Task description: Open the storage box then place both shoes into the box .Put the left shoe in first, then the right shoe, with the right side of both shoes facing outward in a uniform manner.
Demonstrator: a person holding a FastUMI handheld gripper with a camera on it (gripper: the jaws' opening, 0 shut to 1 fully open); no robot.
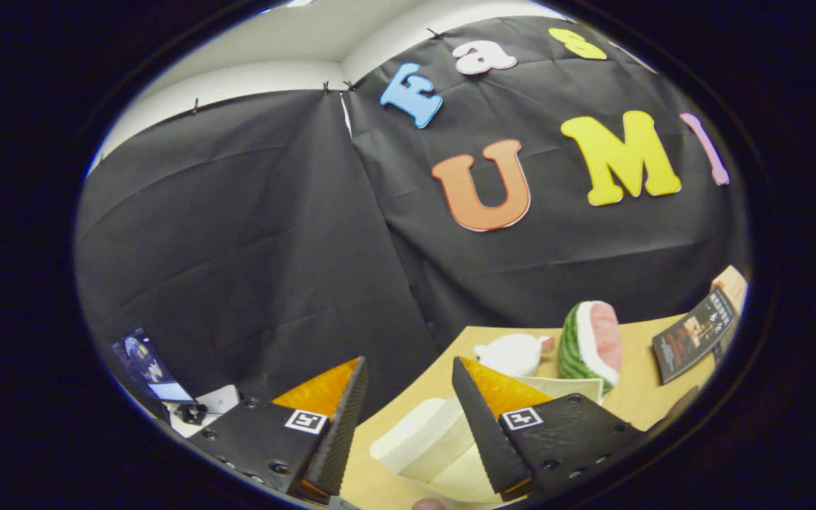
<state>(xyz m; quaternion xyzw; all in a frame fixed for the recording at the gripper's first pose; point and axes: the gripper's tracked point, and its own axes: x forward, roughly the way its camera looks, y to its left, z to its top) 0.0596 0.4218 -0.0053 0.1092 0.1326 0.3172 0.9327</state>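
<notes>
- gripper (408,397) hovering, jaws spread, pinching nothing
- cream storage box (426,443) sitting by counter (635,400) edge, just ahead, apparently unopened
- shoes unidentifiable; next needing lid grip

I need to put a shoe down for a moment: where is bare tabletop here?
Bare table lies between the watermelon toy and the dark booklet. A smaller strip sits between the open gripper fingers, beside the cream box. It is crowded around the white plush, watermelon and box.
</notes>
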